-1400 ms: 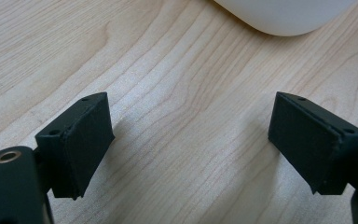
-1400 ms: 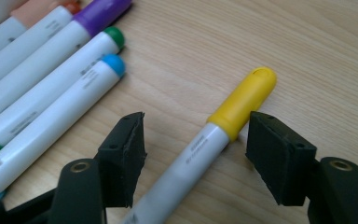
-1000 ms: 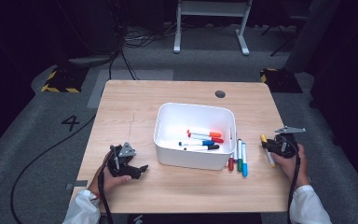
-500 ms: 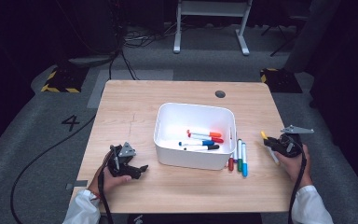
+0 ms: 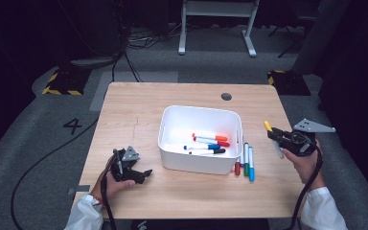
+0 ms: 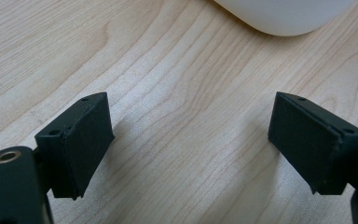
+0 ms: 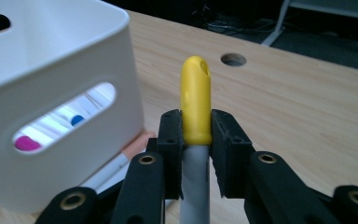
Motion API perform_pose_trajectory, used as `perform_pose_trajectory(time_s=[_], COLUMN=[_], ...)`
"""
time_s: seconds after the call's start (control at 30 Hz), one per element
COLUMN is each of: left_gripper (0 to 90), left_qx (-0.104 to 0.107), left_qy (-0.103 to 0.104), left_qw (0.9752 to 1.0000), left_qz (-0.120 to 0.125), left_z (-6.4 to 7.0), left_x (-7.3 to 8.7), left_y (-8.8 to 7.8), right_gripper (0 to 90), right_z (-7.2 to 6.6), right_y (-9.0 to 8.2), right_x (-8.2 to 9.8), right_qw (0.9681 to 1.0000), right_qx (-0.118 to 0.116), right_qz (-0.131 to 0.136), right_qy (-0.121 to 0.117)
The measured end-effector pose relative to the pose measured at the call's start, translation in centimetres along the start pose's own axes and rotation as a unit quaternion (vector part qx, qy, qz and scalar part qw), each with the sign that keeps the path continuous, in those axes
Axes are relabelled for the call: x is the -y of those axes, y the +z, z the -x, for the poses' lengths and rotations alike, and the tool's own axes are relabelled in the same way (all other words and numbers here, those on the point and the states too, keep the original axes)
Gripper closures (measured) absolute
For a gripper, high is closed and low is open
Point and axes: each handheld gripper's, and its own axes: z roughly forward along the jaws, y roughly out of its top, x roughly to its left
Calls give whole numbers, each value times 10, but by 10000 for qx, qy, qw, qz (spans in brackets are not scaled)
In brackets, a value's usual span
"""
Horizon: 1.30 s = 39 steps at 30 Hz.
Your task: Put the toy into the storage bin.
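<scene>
Yellow-capped marker (image 7: 195,105) was gripped near its cap by the right claw (image 5: 274,136), clenched on it and held off the surface (image 5: 134,115) at 3 o'clock of the white bin (image 5: 199,165). Four markers (image 5: 210,143) were counted inside the bin; three markers (image 5: 245,160) lay just beside its right wall, judged yet to be binned. Left claw (image 6: 189,140) was released, with nothing between its jaws, at 8 o'clock of the bin.
</scene>
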Motion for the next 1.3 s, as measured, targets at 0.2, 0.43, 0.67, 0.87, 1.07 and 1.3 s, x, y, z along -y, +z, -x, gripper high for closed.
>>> perform_pose_trajectory(time_s=[0.2, 0.43, 0.67, 0.87, 1.07, 1.3], left_gripper=[138, 138, 138, 138, 138, 138], left_qx=[2, 5, 2, 6, -3, 3], left_qy=[1, -2, 0, -14, 3, 6], left_qw=[10000, 10000, 10000, 10000, 10000, 10000], left_qz=[0, 0, 1, 2, 1, 2], left_z=[0, 0, 0, 0, 0, 0], left_x=[0, 0, 0, 0, 0, 0], left_y=[0, 0, 0, 0, 0, 0], right_gripper=[750, 750, 750, 750, 750, 750], right_z=[-17, -34, -56, -75, -94, -112], right_y=[-3, -1, 9, 22, 40, 62], right_x=[-33, -66, -93, -108, -116, -115], right_qw=[9992, 9972, 9932, 9903, 9857, 9806], right_qx=[-201, -386, -631, -825, -1003, -1138], right_qz=[81, 160, 113, 84, -36, -298], right_qy=[-332, -628, -973, -1113, -1353, -1570])
